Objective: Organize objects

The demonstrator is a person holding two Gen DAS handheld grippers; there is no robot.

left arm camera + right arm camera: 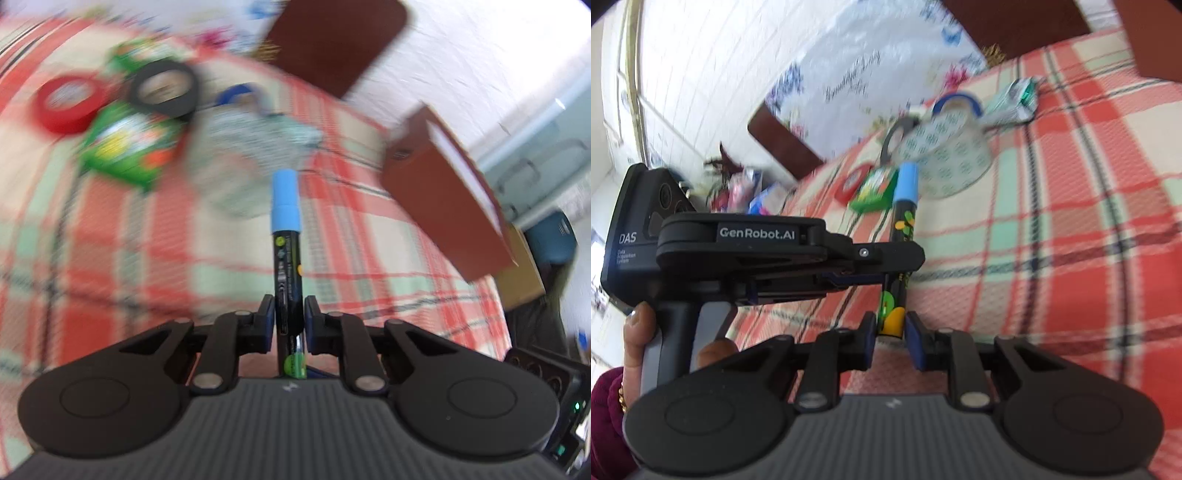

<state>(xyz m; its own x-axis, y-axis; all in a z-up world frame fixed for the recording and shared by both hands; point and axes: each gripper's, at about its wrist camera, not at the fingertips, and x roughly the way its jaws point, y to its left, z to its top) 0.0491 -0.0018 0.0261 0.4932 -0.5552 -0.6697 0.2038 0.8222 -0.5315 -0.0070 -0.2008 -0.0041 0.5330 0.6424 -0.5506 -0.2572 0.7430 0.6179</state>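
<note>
Left gripper (289,321): your jaws are closed on the marker (286,236), pads pressed to its black barrel on both sides.
Right gripper (891,339): your jaws stand a little apart around the marker's lower end; the left pad looks to touch the barrel, a thin gap shows at the right pad, so I cannot tell whether you have a grip.
Marker: in the air above the plaid cloth (369,258), blue cap pointing away from both grippers, barrel running straight out between your left fingers.
Left gripper seen from the right: just ahead and to the left of your right gripper, clamped across the barrel above your right fingertips, your hand (639,343) on its handle.
Ahead left of the left gripper: green packet (129,147), black ring (166,90) overlapping its far edge, red tape (66,103) beside that.
Straight ahead: patterned cup (945,155) lying on the cloth beyond the cap, blue tape (956,101) behind it.
Ahead right: brown box (443,206).
Sharpness: background is motion-blurred in both views.
</note>
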